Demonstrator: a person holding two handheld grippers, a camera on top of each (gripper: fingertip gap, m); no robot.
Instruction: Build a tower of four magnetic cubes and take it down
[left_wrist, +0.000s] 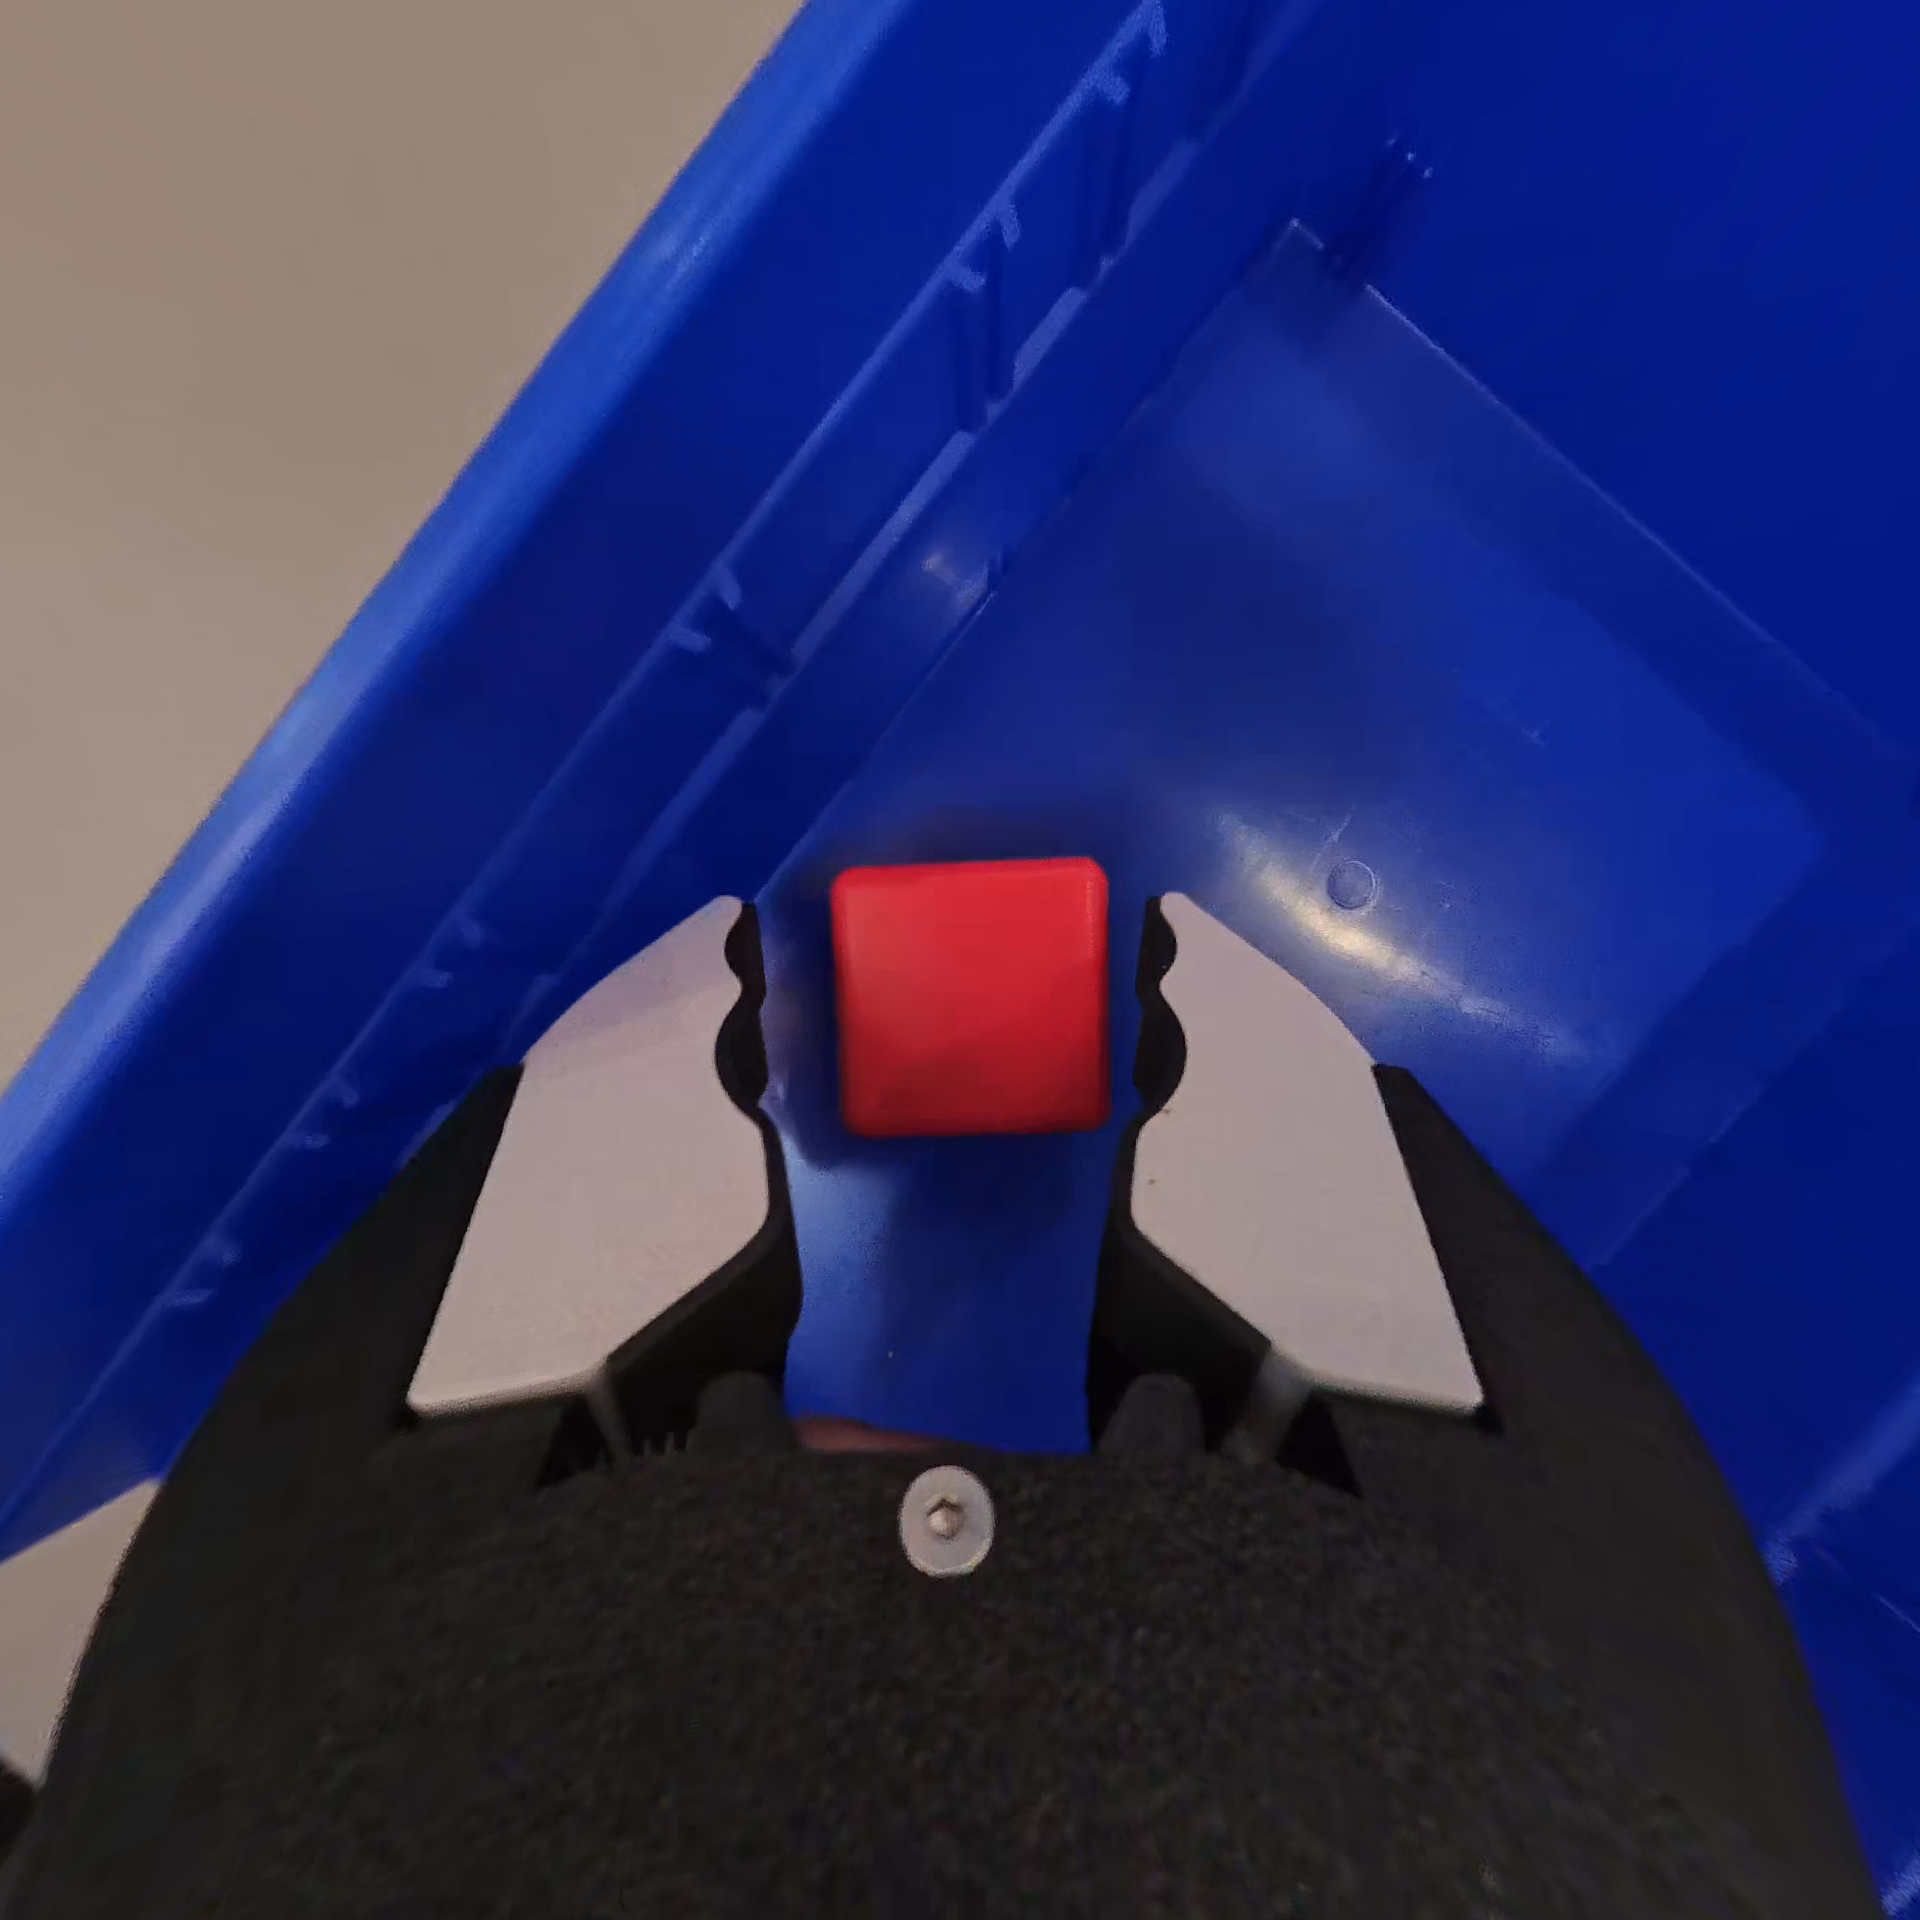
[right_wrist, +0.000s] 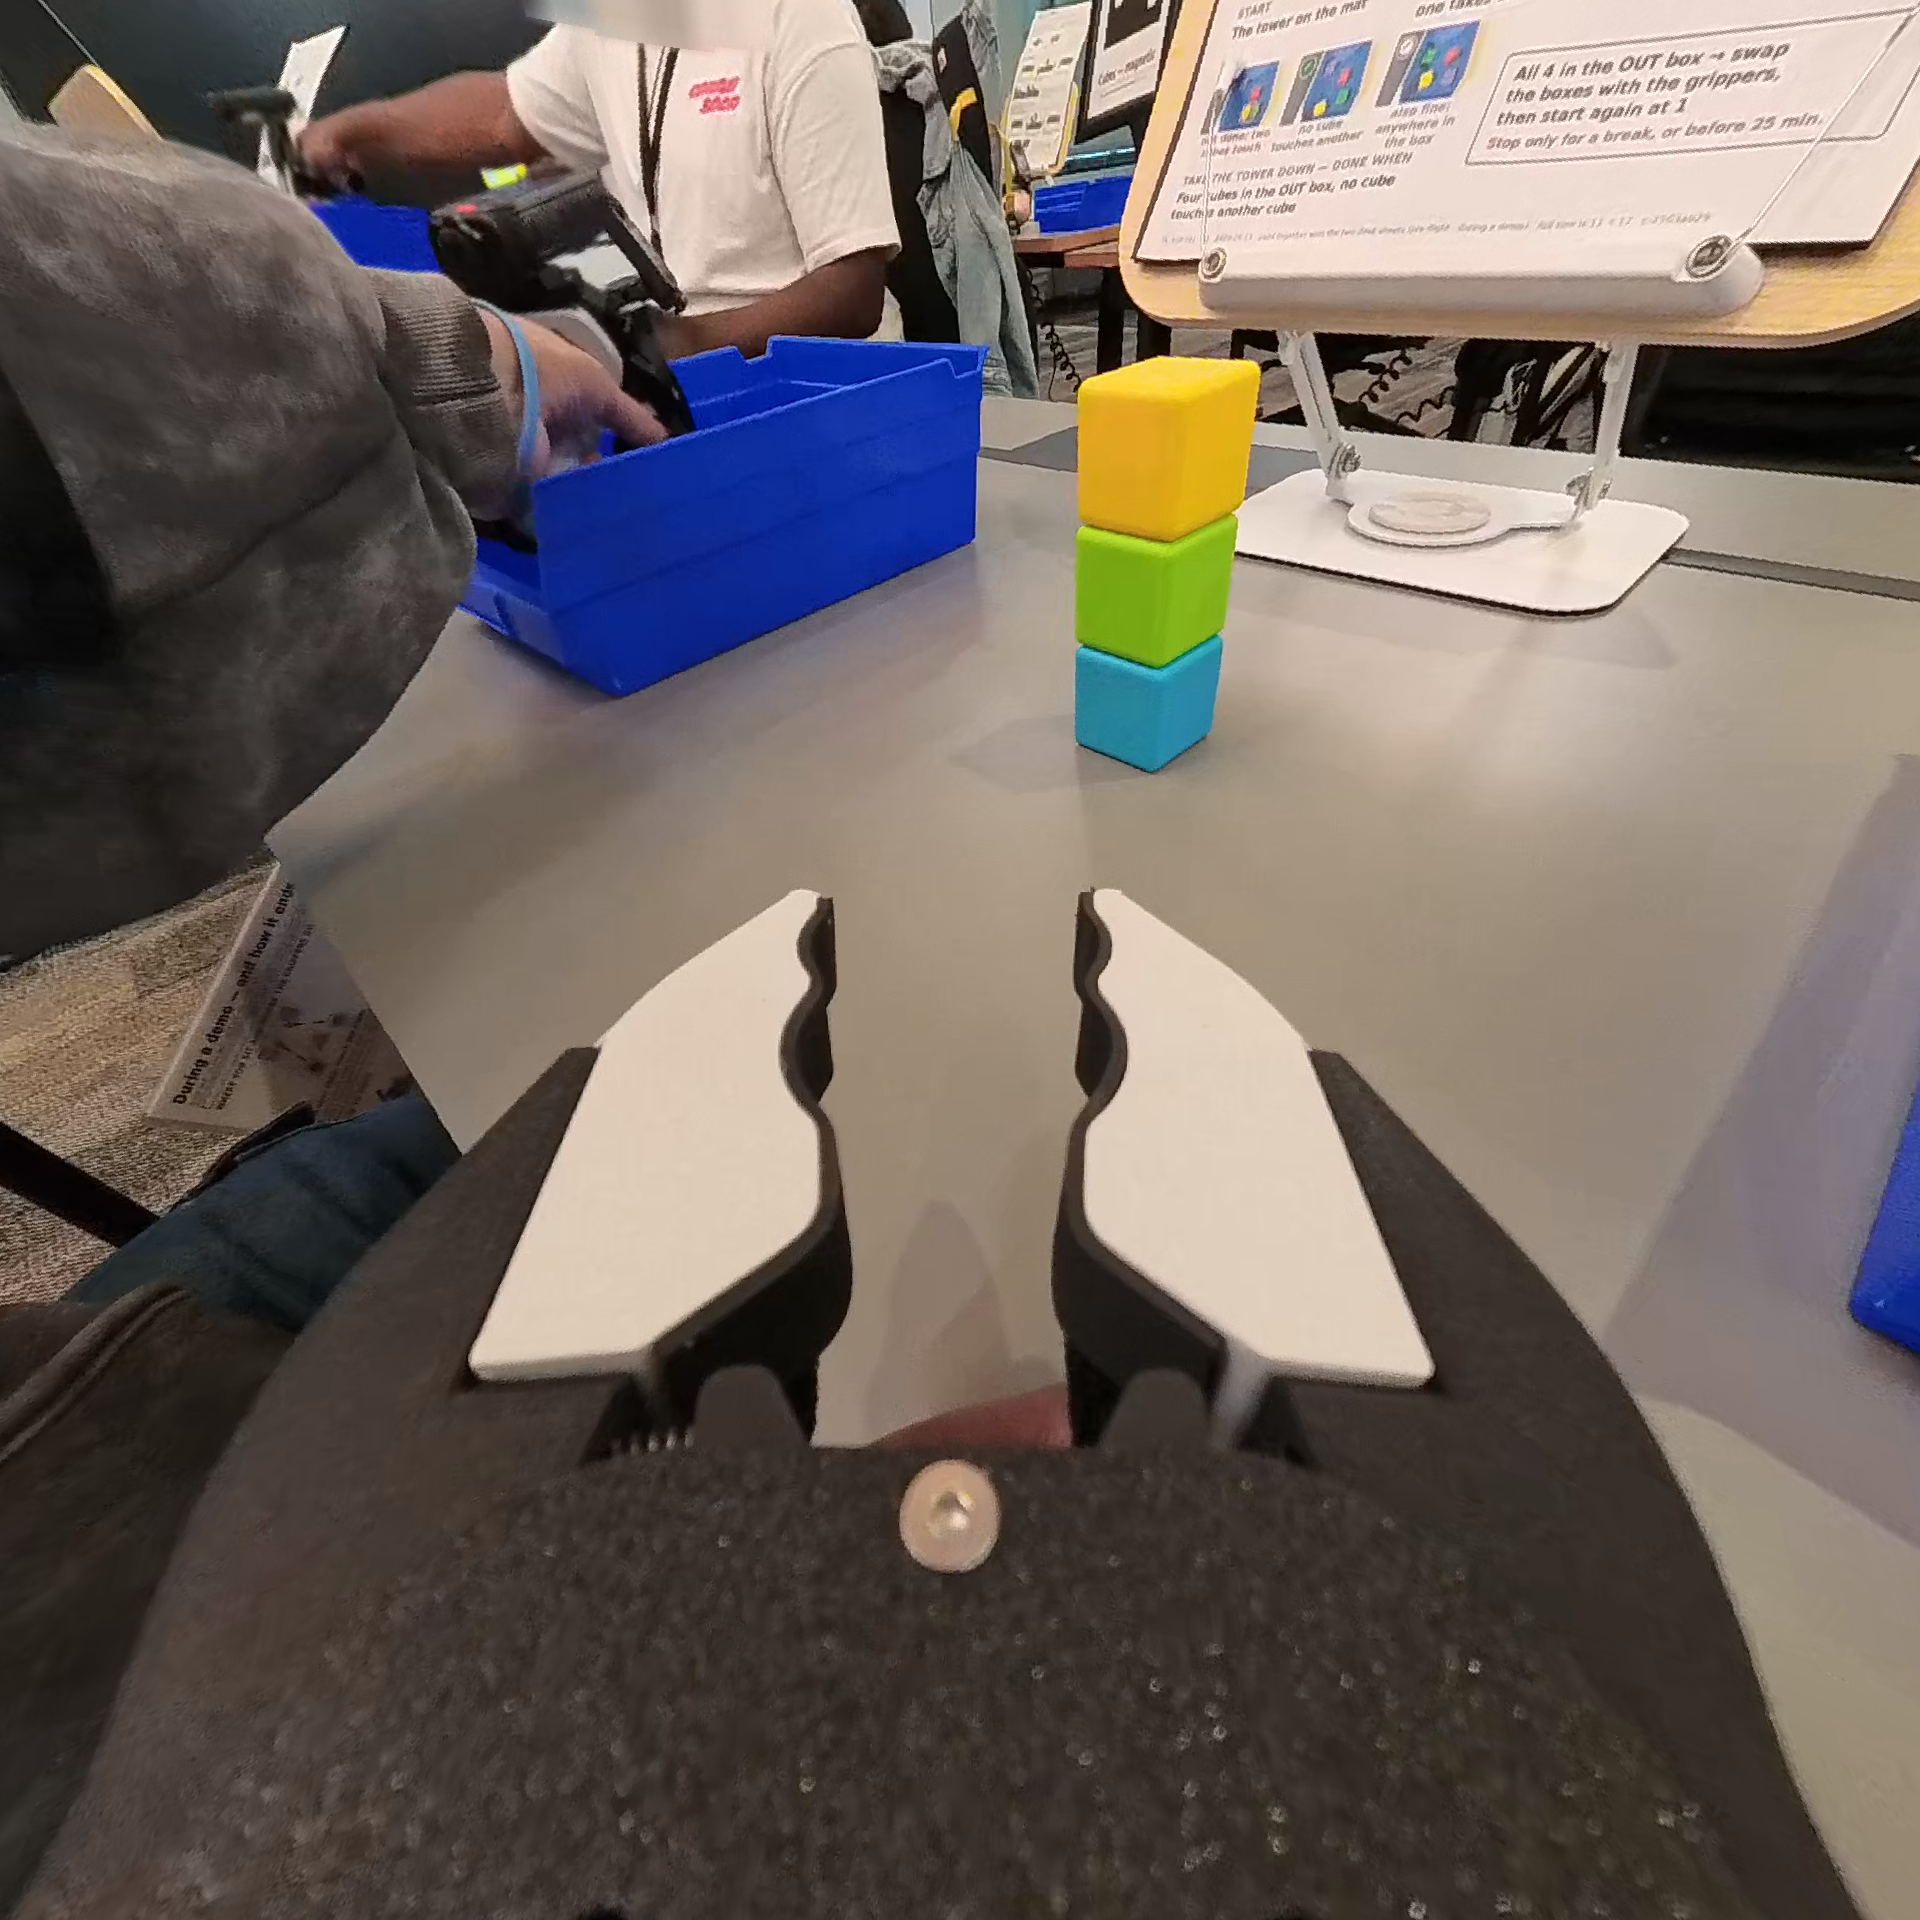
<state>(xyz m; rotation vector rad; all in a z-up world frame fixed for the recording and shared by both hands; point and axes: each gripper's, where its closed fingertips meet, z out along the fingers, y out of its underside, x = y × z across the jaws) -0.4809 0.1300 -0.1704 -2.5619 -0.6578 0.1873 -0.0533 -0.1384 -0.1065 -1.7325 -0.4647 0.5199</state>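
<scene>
The left tongs (left_wrist: 954, 1013) stand open astride the small, rigid, smooth red cube (left_wrist: 971, 995) on the blue bin (left_wrist: 1403, 644) floor, best pinched across its flat side faces, while the right tongs (right_wrist: 954, 1023) wait open and empty near the three-cube tower (right_wrist: 1153, 561) on the table (right_wrist: 1455, 831).

We see printed text on an instruction sheet (right_wrist: 1538, 135) clipped on a stand. Red print is on a white T-shirt (right_wrist: 727, 156). A printed sheet (right_wrist: 260, 1018) lies on the floor.

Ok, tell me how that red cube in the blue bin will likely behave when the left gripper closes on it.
The red cube looks rigid with flat sides, so it should probably sit square between the fingers rather than roll. Its smooth surface and rounded edges might let it slip under a light squeeze. It lies on the blue bin floor near a corner, so a push would likely slide it against the wall.
</scene>
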